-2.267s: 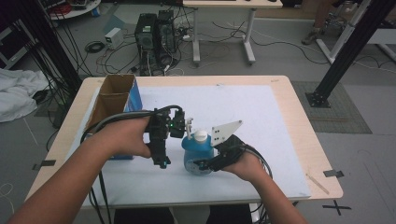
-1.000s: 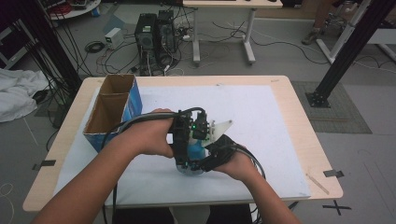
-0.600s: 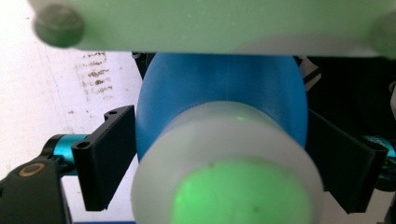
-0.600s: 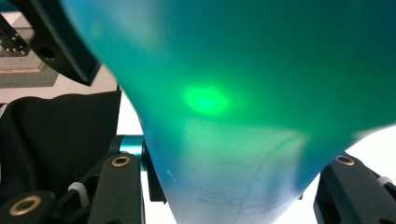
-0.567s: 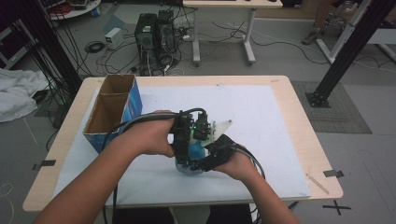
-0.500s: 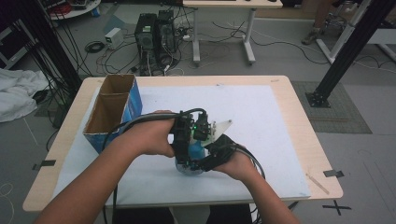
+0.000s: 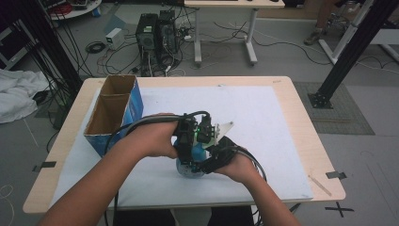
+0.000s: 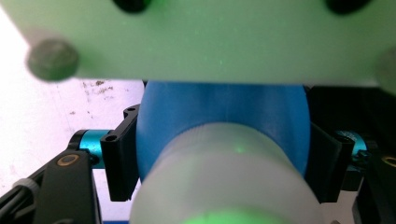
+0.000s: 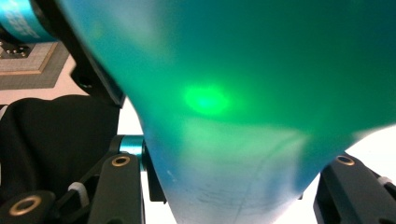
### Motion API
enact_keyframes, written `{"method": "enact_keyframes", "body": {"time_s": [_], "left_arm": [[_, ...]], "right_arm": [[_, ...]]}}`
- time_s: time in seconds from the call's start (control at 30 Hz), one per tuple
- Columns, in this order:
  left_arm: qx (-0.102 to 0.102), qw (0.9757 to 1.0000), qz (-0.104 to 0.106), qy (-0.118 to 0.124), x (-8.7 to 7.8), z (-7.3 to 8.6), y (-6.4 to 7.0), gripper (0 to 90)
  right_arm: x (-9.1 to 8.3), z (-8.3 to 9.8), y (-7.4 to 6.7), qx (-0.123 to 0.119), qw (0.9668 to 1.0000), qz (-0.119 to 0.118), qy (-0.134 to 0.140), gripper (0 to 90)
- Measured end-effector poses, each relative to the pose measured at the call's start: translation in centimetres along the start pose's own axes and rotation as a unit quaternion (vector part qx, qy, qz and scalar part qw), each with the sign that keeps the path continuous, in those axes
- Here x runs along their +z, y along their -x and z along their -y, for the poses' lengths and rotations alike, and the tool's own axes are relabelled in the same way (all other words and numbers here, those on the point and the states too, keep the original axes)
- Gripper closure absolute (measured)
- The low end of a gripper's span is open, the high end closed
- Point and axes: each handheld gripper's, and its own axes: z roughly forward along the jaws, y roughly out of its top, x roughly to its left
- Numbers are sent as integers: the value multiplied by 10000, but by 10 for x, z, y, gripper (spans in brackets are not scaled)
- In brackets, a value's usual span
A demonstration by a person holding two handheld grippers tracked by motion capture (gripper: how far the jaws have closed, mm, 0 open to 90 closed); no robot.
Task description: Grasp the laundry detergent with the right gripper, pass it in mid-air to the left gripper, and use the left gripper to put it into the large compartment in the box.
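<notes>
We look down on a wooden table (image 7: 301, 117) covered by a white sheet (image 7: 263, 122). We take the cardboard box (image 7: 115, 113) as our landmark: it stands open at the sheet's left edge, with blue sides.

To the right of the box and nearer the person, a blue bottle (image 7: 190, 162) stands on the sheet, well apart from the box. Both hands meet at it.

The left claw (image 7: 188, 153) comes in from the box side, over the top of the bottle. In the left gripper view, its black jaws sit on either side of the bottle's pale cap (image 8: 224, 177), with the blue body (image 8: 224, 112) beyond. These jaws have just been closing with the cap between them; we cannot tell for certain whether the pads already press on it.

The right claw (image 7: 207, 165) comes from the side away from the box and is clamped on the bottle's lower body. In the right gripper view the blue wall (image 9: 243, 93) is pressed between its two jaws.
</notes>
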Motion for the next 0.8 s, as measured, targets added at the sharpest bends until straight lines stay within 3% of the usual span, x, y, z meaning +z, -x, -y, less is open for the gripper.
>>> {"method": "enact_keyframes", "body": {"time_s": [0.23, 0.37, 0.53, 0.8], "left_arm": [[-37, 10000, 13, -43, -1, 1, -1, 303], [-47, 10000, -25, -57, -1, 1, -1, 366], [-80, 9999, 111, -101, 1, 2, -3, 377], [-69, 9999, 21, -151, -1, 0, 0, 382]], "right_arm": [[1, 0, 0, -10, 10000, 7, -14, 471], [1, 0, 0, -15, 10000, 9, -14, 472], [3, -1, 0, 3, 10000, 36, -90, 473], [3, -1, -1, -68, 10000, 26, -43, 466]]}}
